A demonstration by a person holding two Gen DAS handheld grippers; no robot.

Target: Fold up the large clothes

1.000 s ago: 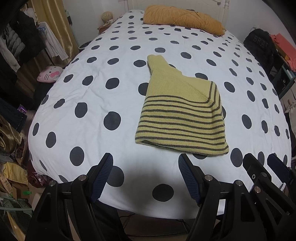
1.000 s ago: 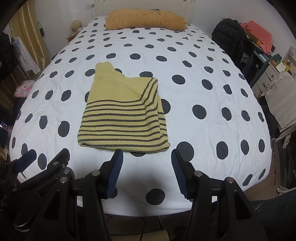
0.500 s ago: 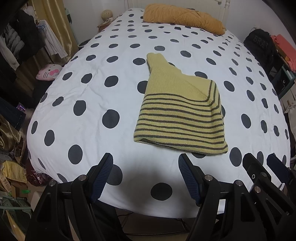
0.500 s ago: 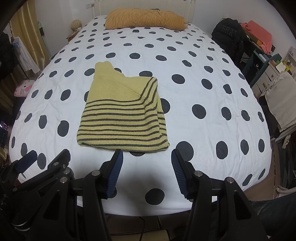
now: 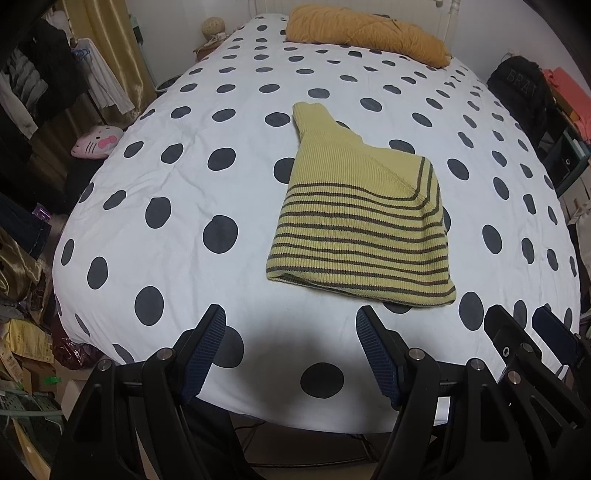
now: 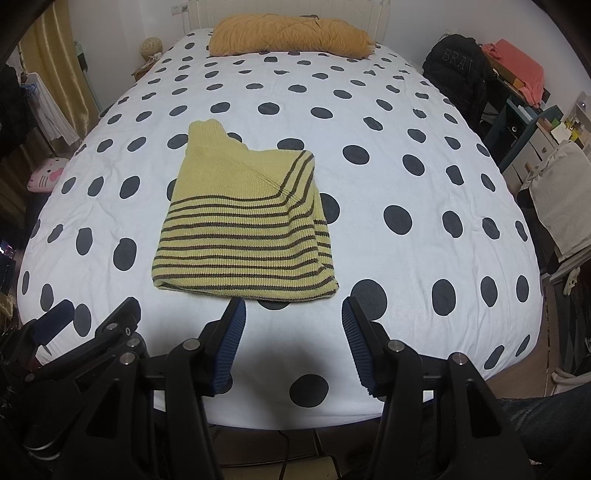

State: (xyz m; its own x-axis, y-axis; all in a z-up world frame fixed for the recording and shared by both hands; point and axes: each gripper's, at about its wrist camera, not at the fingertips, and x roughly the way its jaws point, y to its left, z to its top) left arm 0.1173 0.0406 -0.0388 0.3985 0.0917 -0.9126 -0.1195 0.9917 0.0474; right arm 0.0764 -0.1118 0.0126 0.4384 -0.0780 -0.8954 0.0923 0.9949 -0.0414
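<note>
A yellow knit sweater with dark stripes (image 5: 354, 225) lies folded into a compact shape on the white polka-dot bed (image 5: 177, 206), its collar end pointing toward the headboard. It also shows in the right wrist view (image 6: 240, 229). My left gripper (image 5: 290, 325) is open and empty, held above the foot of the bed, short of the sweater's near edge. My right gripper (image 6: 293, 317) is open and empty, just in front of the sweater's near right corner. The right gripper's fingers (image 5: 517, 339) show at the left wrist view's lower right.
An orange quilt (image 6: 291, 35) lies at the headboard. A pink cat plush (image 5: 96, 141) and hanging clothes (image 5: 44, 88) are left of the bed. A black backpack (image 6: 456, 70), drawers and a white towel (image 6: 557, 199) stand to the right. My leg (image 6: 546, 424) is at lower right.
Both grippers have drawn back and risen slightly, so the sweater sits a little higher in both views. The sweater has not moved and both stay open.
</note>
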